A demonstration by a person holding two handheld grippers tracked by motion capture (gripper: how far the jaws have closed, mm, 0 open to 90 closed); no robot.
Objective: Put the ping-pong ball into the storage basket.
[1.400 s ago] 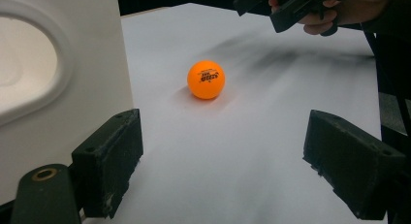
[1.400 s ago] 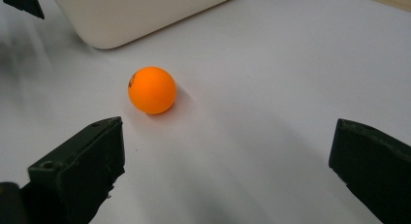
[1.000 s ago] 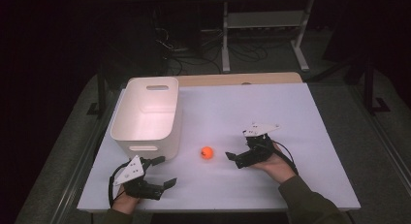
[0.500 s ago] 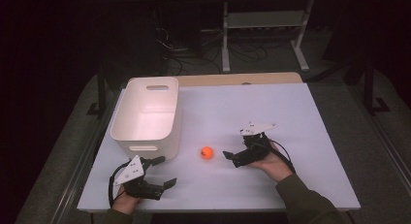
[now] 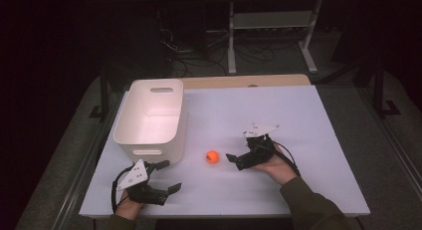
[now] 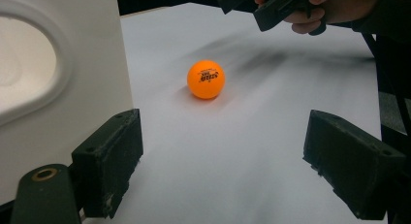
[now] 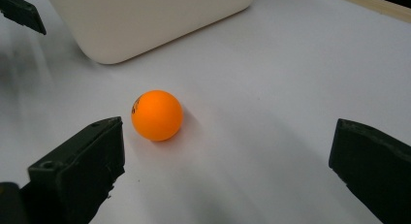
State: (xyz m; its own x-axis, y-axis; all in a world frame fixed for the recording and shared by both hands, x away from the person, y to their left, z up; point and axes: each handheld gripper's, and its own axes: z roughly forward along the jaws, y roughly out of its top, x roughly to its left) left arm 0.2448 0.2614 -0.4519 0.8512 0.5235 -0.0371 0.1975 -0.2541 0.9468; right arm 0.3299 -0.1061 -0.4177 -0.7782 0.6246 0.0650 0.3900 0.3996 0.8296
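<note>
Step in hand: approach to grasp. Orange ball (image 5: 212, 157) rests on table (image 5: 298, 120), just beside white bin (image 5: 149, 118). Right hand-held gripper (image 5: 232, 158) near ball, jaws wide. Left hand-held gripper (image 5: 170, 176) wide, empty. Next: centre jaws around ball, close.

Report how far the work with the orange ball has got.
Done: nothing shows as finished; the orange ball lies loose on the white table, beside the white bin. In hand: the right tool is open and close to the ball, its jaws not yet around it; the left tool is open and farther off. Left: gripping the ball and, probably, putting it in the bin.
</note>
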